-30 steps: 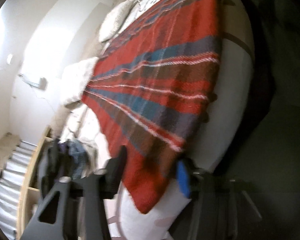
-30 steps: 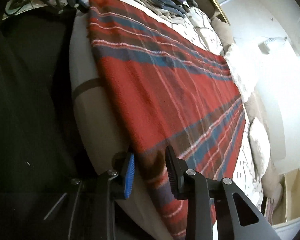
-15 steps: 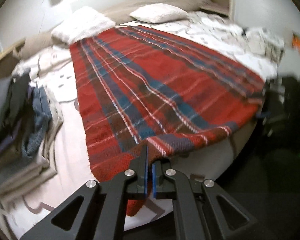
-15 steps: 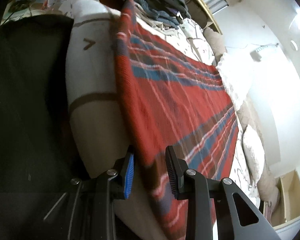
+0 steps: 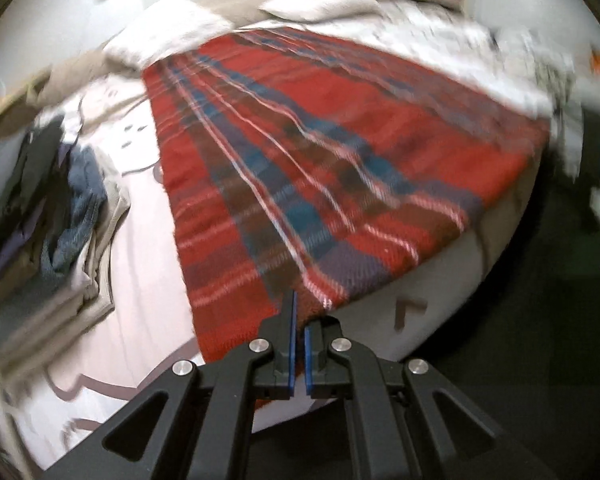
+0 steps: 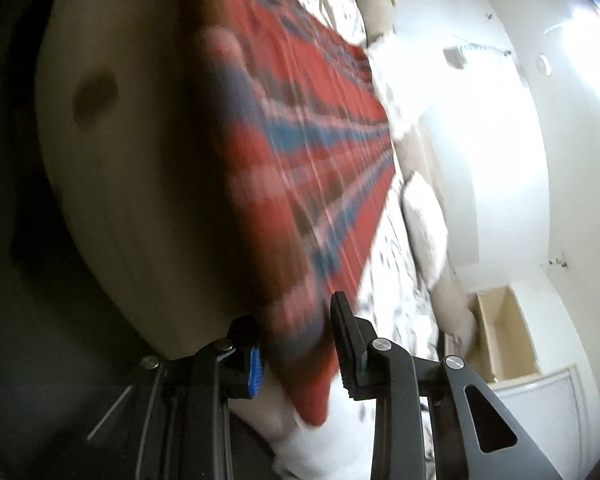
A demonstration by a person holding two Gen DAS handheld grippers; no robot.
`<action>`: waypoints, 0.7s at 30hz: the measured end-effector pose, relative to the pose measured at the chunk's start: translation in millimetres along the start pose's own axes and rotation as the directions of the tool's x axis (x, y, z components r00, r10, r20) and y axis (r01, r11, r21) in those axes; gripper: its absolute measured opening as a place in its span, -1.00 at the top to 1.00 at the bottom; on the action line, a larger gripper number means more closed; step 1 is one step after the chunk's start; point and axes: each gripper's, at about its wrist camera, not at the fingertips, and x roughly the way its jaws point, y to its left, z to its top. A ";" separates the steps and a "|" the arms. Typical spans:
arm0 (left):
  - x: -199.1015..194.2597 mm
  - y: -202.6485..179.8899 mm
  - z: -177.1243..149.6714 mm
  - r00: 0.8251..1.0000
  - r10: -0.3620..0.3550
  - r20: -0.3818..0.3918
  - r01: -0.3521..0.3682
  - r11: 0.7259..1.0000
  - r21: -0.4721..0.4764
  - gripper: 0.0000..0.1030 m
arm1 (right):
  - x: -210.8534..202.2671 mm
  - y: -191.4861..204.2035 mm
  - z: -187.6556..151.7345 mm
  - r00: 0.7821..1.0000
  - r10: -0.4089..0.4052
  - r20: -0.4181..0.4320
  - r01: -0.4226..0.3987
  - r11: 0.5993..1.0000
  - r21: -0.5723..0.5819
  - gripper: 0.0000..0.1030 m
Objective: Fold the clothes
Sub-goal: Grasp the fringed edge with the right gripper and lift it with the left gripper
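No readable writing; left tool [image 5: 299,322] tilted down, clamped on blanket [image 5: 320,152] edge; right tool [image 6: 298,344] narrow, blanket corner between fingers.

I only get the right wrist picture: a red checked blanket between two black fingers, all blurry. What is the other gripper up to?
Observer: The left gripper is shut on the near edge of the plaid blanket, which lies spread over the bed.
Operator: Is anything else lying on that bed?
Observer: Yes. A pile of clothes sits beside the blanket on its left, with a strip of bare sheet between them.
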 end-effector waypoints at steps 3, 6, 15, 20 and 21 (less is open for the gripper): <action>11.7 -30.3 -14.7 0.993 0.115 0.000 -0.114 0.977 0.179 0.93 | -1.0 0.7 -7.0 1.000 -0.014 0.019 0.014 0.999 -0.044 0.41; 19.6 -60.7 -32.2 0.960 0.268 0.084 -0.279 0.878 0.389 0.91 | -2.3 5.1 -10.2 0.999 -0.009 0.049 0.013 0.996 -0.091 0.60; 15.4 -53.8 -34.2 0.912 0.378 0.158 -0.409 0.814 0.413 0.02 | -11.8 -12.7 -19.4 0.992 0.117 0.044 -0.116 0.993 -0.031 0.92; 19.8 -54.9 -36.8 0.919 0.361 0.160 -0.392 0.784 0.482 0.15 | -11.9 -22.1 -22.2 0.986 0.163 0.044 -0.165 0.985 0.047 0.92; 20.0 -53.8 -37.4 0.920 0.359 0.156 -0.387 0.779 0.493 0.19 | -10.3 -21.6 -23.0 0.986 0.162 0.043 -0.164 0.985 0.048 0.92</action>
